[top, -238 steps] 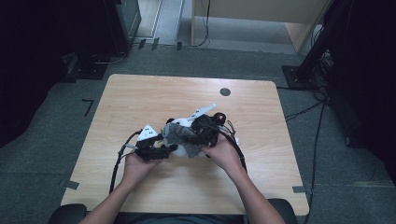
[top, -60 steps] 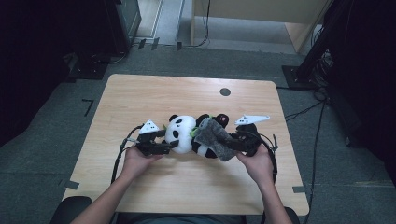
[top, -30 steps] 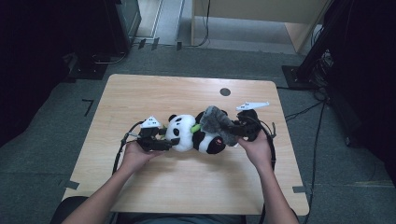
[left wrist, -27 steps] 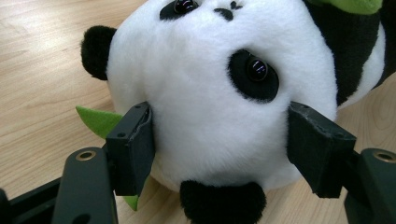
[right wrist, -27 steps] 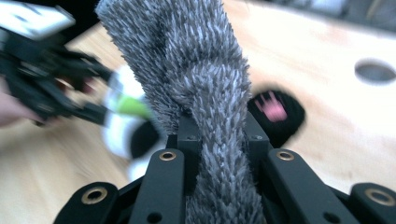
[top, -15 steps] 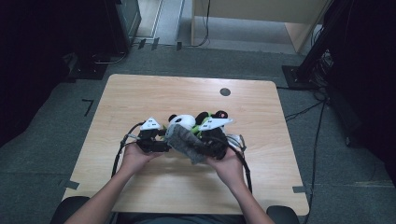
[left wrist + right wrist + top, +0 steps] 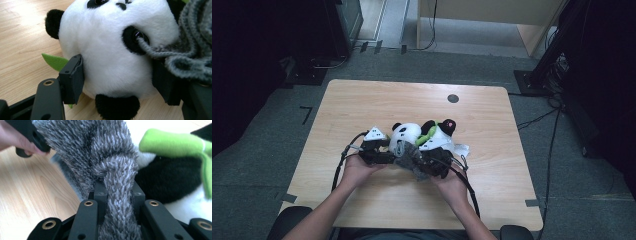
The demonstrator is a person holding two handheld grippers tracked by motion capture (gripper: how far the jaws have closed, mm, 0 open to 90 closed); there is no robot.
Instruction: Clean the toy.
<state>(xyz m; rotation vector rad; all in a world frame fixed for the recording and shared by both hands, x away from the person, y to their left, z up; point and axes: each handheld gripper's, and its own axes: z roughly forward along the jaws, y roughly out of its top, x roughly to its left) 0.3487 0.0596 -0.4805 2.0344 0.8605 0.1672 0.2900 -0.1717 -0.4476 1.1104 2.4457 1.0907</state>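
Fingers of the right gripper point(image 7: 117, 195), pinching the grey scarf point(image 7: 100, 157), have swung it across onto the panda point(image 7: 112, 50), whose head the left gripper's point(image 7: 117, 82) fingers clamp, likely to wrap it.

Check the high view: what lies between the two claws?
A grey fuzzy scarf bridges them, in front of the plush panda. The left claw grips the panda's head; the right claw pinches the scarf.

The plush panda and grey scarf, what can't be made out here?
- High view: the hands and scarf hide the panda's lower side.
- Left gripper view: the panda's body is cut off by the edges.
- Right gripper view: the scarf's ends run out of frame.
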